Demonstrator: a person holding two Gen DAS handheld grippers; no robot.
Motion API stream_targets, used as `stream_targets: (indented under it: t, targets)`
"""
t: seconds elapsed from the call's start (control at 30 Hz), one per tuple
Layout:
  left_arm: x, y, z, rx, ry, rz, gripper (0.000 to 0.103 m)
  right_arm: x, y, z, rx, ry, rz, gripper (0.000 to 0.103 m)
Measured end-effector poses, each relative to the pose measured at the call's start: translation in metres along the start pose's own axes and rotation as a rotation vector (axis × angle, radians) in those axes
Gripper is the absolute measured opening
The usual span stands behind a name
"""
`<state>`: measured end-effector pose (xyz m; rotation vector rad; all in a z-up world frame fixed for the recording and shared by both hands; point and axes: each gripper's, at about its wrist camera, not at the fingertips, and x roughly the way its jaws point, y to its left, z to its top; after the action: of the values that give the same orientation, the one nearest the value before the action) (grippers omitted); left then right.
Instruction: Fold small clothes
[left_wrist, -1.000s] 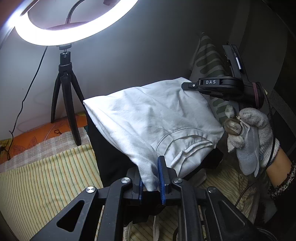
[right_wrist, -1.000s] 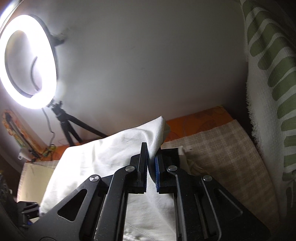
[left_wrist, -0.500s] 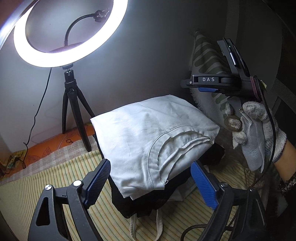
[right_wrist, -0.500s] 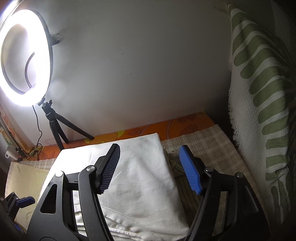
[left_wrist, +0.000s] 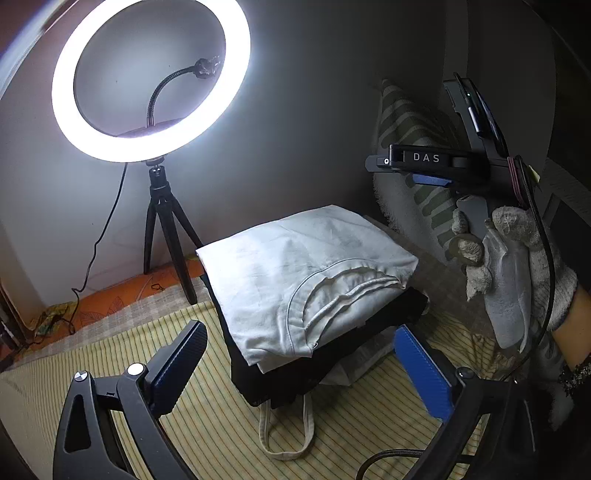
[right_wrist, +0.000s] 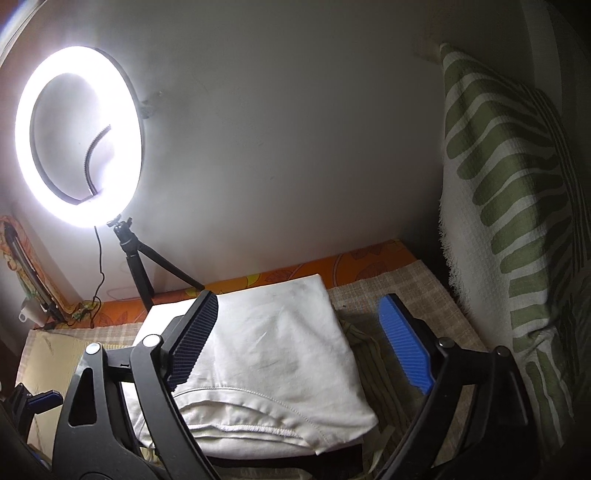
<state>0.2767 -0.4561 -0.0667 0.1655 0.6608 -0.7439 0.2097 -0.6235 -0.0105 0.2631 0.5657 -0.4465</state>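
Observation:
A white folded garment (left_wrist: 303, 266) lies flat on top of a stack of dark folded clothes (left_wrist: 332, 354), and nothing grips it. My left gripper (left_wrist: 299, 330) hovers above the stack's near edge. Its jaws are opening wide and nothing sits between its blue pads (left_wrist: 421, 373). In the right wrist view the same white garment (right_wrist: 273, 350) lies below my right gripper (right_wrist: 299, 301), whose jaws are also opening and hold nothing. The left wrist view shows the right gripper (left_wrist: 424, 162) from the side, raised above the stack's right side in a gloved hand (left_wrist: 517, 266).
A lit ring light (left_wrist: 147, 81) on a black tripod (left_wrist: 166, 240) stands behind the stack, close to the wall. A green-patterned towel (right_wrist: 517, 221) hangs on the right. The stack rests on a yellow striped sheet (left_wrist: 110, 354). A pale cloth strap loop (left_wrist: 284, 435) sticks out beneath it.
Both grippers were shut on the raised white garment. They opened and let it go, and it dropped flat onto the stack. Both have since drawn back and risen.

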Motion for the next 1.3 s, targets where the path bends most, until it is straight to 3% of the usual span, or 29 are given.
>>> stream_targets:
  t: [0.57, 0.6, 1.03, 1.3]
  targets:
    - [-0.084, -0.001, -0.024, 0.024, -0.064, 0.012, 0.103, -0.086, 0.044, -0.026, 0.05, -0.069, -0.035, 0.098]
    - [-0.088, 0.0, -0.027, 0.021, -0.066, 0.016, 0.103, -0.092, 0.049, -0.031, 0.052, -0.077, -0.035, 0.103]
    - [-0.141, 0.011, -0.078, -0.019, -0.053, 0.053, 0.103, -0.157, 0.099, -0.104, 0.065, -0.09, -0.065, 0.103]
    - [-0.158, 0.01, -0.099, -0.035, -0.025, 0.09, 0.103, -0.163, 0.115, -0.138, 0.061, -0.084, -0.08, 0.103]
